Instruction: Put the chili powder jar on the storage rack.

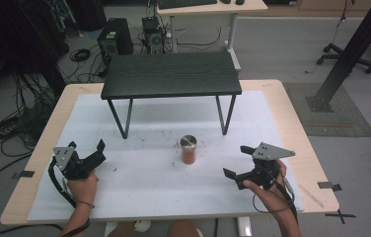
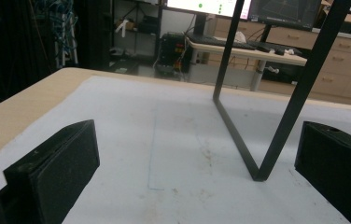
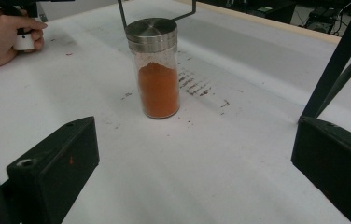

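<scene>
A glass jar [image 1: 189, 150] with a steel lid and orange powder inside stands upright near the middle of the white mat [image 1: 139, 187]. In the right gripper view the jar [image 3: 157, 70] is ahead of the jaws, untouched. My right gripper [image 1: 239, 160] rests at the right of the jar, jaws wide apart with nothing between them [image 3: 192, 163]. My left gripper [image 1: 87, 146] sits at the mat's left, open and empty [image 2: 197, 163], pointing toward the near left leg [image 2: 262, 154] of the small black table.
A low black table [image 1: 171, 74] stands on the far half of the mat, its legs [image 1: 225, 116] behind the jar. Reddish powder specks lie around the jar. The wooden tabletop edge [image 1: 316, 163] borders the mat; floor cables and a black post are beyond.
</scene>
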A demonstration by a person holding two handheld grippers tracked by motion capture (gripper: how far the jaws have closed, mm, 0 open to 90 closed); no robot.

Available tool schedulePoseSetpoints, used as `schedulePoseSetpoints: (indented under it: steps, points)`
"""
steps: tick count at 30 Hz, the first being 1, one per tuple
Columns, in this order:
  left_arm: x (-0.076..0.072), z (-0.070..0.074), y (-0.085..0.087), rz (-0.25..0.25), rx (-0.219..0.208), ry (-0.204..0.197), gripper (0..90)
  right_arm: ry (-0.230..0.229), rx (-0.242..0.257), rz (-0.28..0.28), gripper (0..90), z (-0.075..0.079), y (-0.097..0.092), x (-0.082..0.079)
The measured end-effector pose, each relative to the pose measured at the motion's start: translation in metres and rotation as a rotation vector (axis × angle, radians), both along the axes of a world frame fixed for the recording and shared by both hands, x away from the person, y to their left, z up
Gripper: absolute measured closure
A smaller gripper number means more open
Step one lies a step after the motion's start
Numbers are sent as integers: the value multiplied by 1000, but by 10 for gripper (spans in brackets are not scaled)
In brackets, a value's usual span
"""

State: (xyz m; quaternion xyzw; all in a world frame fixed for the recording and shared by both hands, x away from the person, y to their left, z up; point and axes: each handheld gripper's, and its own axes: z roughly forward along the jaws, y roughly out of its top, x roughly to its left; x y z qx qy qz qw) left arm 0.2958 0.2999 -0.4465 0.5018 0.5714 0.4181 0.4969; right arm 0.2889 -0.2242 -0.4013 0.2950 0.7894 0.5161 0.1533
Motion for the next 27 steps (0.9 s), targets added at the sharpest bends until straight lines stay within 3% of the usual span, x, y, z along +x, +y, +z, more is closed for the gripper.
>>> schedulePoseSetpoints:
  steps: [27]
  points:
    - [0, 0, 2, -2, -20, -4, 2, 38, -5, 55, 5, -8, 34, 20]
